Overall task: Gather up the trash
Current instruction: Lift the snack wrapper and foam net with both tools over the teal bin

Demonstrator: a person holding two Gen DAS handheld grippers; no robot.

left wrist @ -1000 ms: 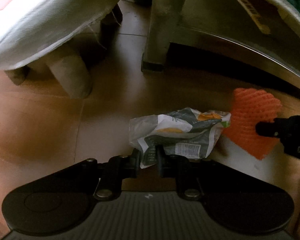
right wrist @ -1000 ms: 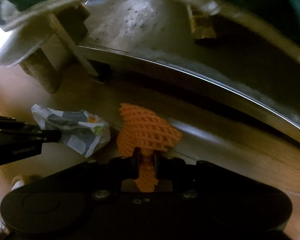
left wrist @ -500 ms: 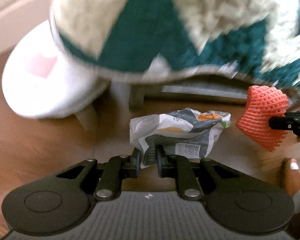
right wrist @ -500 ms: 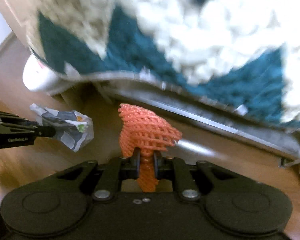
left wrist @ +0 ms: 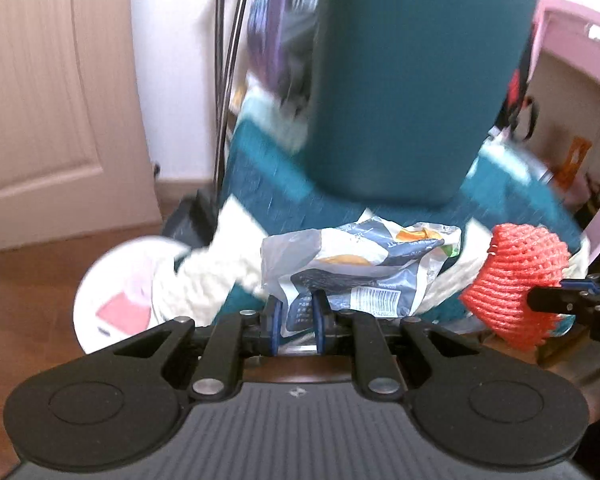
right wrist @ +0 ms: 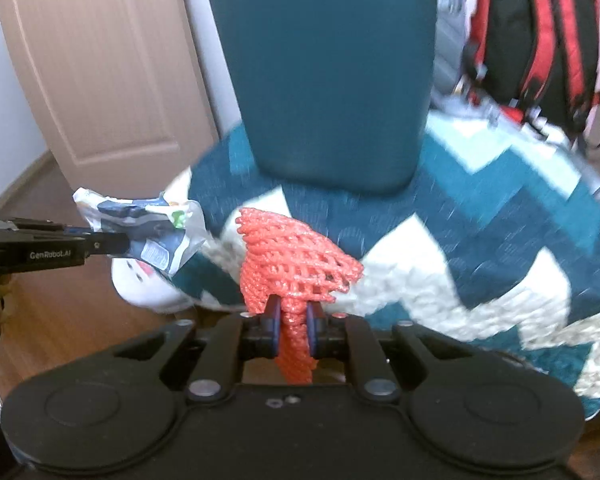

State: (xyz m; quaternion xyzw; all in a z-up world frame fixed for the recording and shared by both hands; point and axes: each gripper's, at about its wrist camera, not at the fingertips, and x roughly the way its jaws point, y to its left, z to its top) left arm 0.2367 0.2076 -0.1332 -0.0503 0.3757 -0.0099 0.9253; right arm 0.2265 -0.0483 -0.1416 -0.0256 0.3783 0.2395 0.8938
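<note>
Our left gripper (left wrist: 295,316) pinches a crumpled wrapper (left wrist: 360,268) — jaws nearly closed. Our right gripper (right wrist: 293,326) clamps an orange foam net (right wrist: 292,260).

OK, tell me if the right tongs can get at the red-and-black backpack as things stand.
Probably not yet. The right tongs are shut on the orange foam net, so they have no free grip, and the backpack hangs beyond the zigzag blanket, though nothing blocks the way over it.
</note>
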